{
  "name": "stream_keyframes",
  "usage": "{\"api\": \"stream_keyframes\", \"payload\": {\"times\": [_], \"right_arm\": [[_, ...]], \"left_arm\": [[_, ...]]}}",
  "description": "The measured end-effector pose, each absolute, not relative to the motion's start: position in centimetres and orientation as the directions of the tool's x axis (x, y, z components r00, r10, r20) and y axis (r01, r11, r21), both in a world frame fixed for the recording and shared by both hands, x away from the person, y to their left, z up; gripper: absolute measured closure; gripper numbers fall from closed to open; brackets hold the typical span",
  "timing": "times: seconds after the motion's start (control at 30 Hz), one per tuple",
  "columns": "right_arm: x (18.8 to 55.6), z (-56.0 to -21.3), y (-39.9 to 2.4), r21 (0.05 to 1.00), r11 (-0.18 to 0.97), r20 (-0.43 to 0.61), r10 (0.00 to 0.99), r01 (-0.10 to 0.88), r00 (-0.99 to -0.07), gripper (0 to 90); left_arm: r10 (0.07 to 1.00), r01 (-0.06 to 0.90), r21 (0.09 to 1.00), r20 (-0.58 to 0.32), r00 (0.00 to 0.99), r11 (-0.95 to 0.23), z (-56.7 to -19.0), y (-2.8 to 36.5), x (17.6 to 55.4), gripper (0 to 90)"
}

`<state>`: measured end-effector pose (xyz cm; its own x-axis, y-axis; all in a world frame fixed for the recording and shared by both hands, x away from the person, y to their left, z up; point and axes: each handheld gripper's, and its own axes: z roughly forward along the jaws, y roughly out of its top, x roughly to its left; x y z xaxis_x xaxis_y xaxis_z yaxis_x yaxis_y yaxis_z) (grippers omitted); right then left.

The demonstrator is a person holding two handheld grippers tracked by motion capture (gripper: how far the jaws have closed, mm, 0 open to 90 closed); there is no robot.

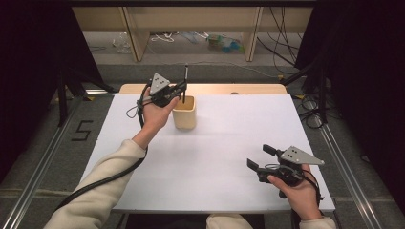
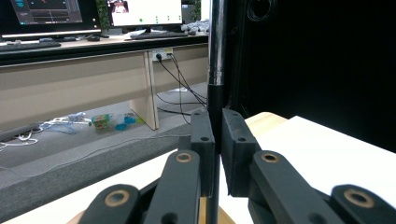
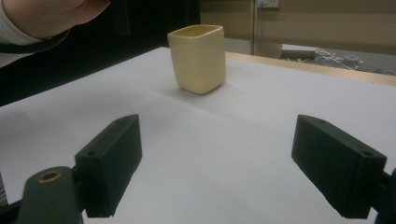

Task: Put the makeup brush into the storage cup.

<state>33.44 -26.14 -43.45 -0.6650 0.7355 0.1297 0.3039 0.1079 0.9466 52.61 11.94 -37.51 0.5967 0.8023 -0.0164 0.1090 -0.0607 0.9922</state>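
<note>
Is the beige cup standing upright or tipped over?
Upright: the cup stands on its base on the white table, open mouth facing up.

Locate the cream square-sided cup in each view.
High view: the cream square-sided cup stands upper centre-left on the white table, beside the left gripper, which holds a thin dark pen upright above it.
Left gripper view: I can't pick the cup out with certainty.
Right gripper view: upper centre, beyond the open jaws.
Shared landmark: the white table.

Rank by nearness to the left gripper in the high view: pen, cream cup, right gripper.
1. pen, clamped upright in the left gripper.
2. cream cup, just beneath it, far side of the table.
3. right gripper, near right edge.
</note>
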Motion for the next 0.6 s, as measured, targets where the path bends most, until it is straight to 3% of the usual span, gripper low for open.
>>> {"api": "stream_keyframes", "payload": {"times": [0.6], "right_arm": [[33.4, -43.37, -26.28, 0.939, 0.138, 0.111, 0.743, 0.314, -0.66, 17.3]], "left_arm": [[0.806, 0.1, 0.993, -0.011, 0.592, -0.06, -37.48, 11.98, 53.09, 84.0]]}}
